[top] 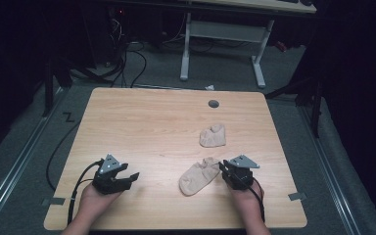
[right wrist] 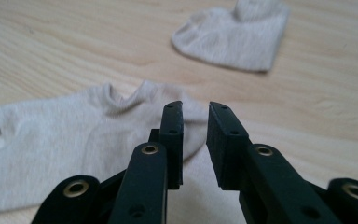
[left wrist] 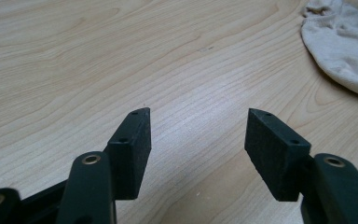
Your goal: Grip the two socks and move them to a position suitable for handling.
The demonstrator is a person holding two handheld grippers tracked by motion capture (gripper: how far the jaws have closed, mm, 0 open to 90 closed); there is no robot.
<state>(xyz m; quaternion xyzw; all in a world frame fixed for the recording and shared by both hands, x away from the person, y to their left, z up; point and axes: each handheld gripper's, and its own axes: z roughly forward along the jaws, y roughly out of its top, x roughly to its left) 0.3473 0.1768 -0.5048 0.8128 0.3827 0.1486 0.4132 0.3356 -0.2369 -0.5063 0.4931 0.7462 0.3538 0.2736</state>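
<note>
Two beige ankle socks lie on the wooden table (top: 142, 122). The near sock (top: 199, 176) (right wrist: 65, 140) lies flat in the front middle, and the far sock (top: 212, 136) (right wrist: 233, 37) sits folded behind it. My right gripper (top: 223, 166) (right wrist: 196, 106) rests at the near sock's cuff end, jaws only a narrow gap apart with nothing gripped between them. At the front left, my left gripper (top: 133, 177) (left wrist: 198, 114) stands wide open over bare wood. The near sock (left wrist: 340, 46) is off to its right, not touching it.
A round grey grommet hole (top: 213, 104) is near the table's far edge. A white-legged desk (top: 223, 44) and cables stand on the floor beyond. Bare wood spans the left half and far side of the table.
</note>
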